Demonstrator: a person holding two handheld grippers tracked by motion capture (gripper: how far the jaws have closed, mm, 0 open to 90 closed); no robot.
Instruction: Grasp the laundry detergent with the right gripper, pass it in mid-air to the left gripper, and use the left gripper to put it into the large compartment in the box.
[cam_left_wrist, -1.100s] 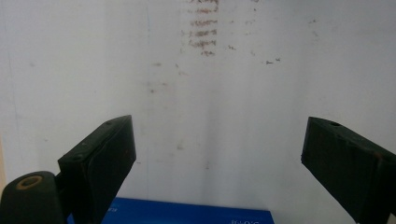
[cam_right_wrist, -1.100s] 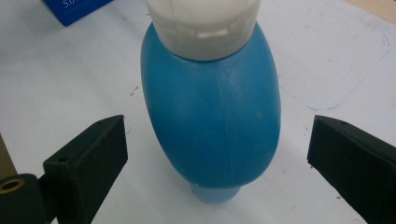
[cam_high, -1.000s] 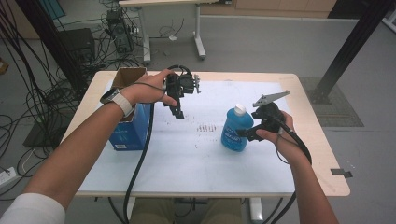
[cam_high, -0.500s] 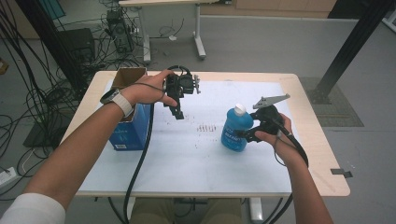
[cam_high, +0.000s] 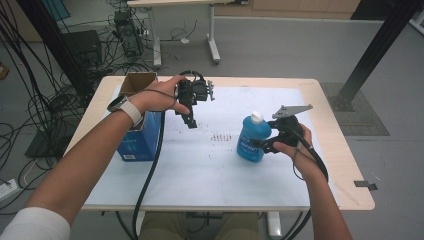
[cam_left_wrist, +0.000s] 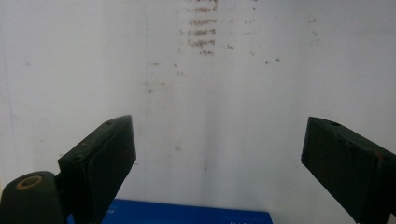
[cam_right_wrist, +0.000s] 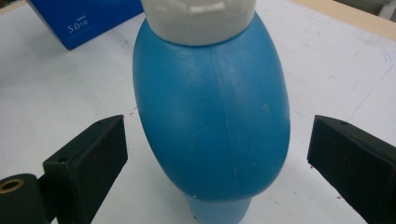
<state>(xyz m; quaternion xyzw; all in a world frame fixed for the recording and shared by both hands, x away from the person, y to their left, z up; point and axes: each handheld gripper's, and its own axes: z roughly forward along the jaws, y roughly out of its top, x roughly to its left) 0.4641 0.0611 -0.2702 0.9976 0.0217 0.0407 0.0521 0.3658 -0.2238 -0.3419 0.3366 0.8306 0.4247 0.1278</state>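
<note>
1. One blue bottle (cam_high: 253, 139) with a white cap stands upright on the white sheet (cam_high: 210, 170) that covers the table (cam_high: 345, 165), on the right half, just right of a small patch of reddish marks.
2. One blue box (cam_high: 141, 135) stands at the left edge of the sheet, its brown flaps open at the top; a corner of it also appears behind the bottle in the right gripper view.
3. Two grippers are in use, one in each hand.
4. The right gripper (cam_high: 264, 145) lies roughly level, low over the table, pointing left at the bottle. In the right gripper view its jaws stand apart on either side of the bottle's round body (cam_right_wrist: 212, 112), with a gap of white sheet visible between each pad and the plastic, so the bottle sits between released jaws, not grasped.
5. The right hand (cam_high: 292, 145) wraps the gripper's handle from behind, forearm coming in from the lower right, the grey plate above it.
6. The left gripper (cam_high: 191, 121) is held up above the sheet, tips pointing down, well apart from the bottle and just right of the box.
7. Its jaws are spread wide with nothing between them; the left gripper view looks straight down on bare sheet and a strip of the box.
8. The left hand (cam_high: 160, 95) grips its handle from the side, wrist bent, a watch on the forearm.
</note>
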